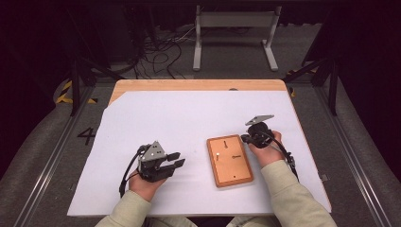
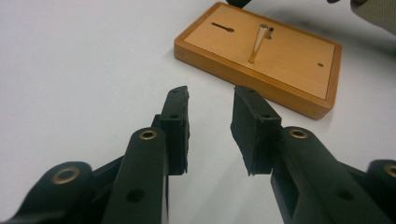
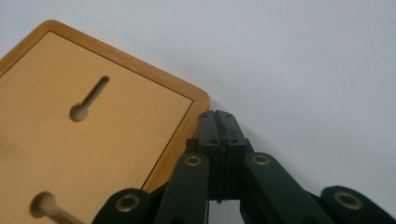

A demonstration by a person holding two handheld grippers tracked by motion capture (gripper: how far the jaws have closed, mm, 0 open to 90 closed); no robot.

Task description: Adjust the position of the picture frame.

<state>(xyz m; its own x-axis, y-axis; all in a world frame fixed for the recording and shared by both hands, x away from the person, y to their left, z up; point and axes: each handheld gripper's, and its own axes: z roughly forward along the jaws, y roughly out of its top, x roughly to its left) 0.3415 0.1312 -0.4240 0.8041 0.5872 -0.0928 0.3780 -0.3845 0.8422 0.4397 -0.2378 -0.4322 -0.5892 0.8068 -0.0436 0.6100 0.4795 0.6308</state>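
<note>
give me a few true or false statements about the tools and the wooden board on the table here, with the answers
1. The left tool has its jaws apart with nothing between them. True.
2. The right tool is wide open. False: its jaws are pressed together, at the edge of the wooden board.
3. A thin peg stands upright in the board. True.
4. The board lies on bare wood. False: it lies on the white sheet that covers most of the table.
5. The left tool is touching the board. False: it is apart from it, on the sheet to the board's left in the high view.
</note>
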